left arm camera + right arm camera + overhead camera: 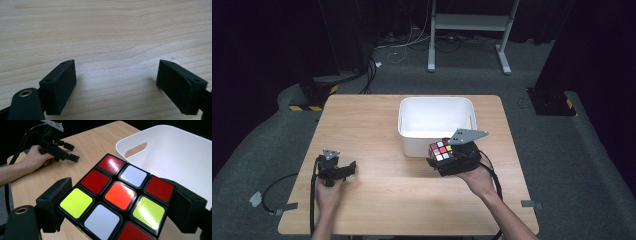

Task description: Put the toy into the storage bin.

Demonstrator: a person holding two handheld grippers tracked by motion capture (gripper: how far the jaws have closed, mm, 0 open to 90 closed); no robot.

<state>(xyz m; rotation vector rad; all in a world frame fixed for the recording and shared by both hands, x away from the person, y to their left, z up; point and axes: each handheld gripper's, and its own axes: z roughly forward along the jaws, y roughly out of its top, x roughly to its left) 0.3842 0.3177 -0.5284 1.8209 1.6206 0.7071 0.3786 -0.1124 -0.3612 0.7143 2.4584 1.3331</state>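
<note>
High view: right gripper [438, 159] is clamped on a puzzle cube [441, 150], sitting just off the near right corner of the white bin [437, 116], over the wooden table [382, 200]. Cube's coloured top face points up, with red, white, orange and yellow tiles visible. Right gripper view confirms it: both black pads press the cube's [117, 197] opposite sides, bin [175, 152] right behind and to the right of the jaws, its handle slot facing the cube. Can't tell from the frames whether the cube touches the bin rim. Left gripper [343, 170] sits well apart on the left side of the table, held low in the left hand [328, 192]. Left gripper view: jaws stand wide apart, nothing between them, bare wood grain [105, 37] just under the pads.
</note>
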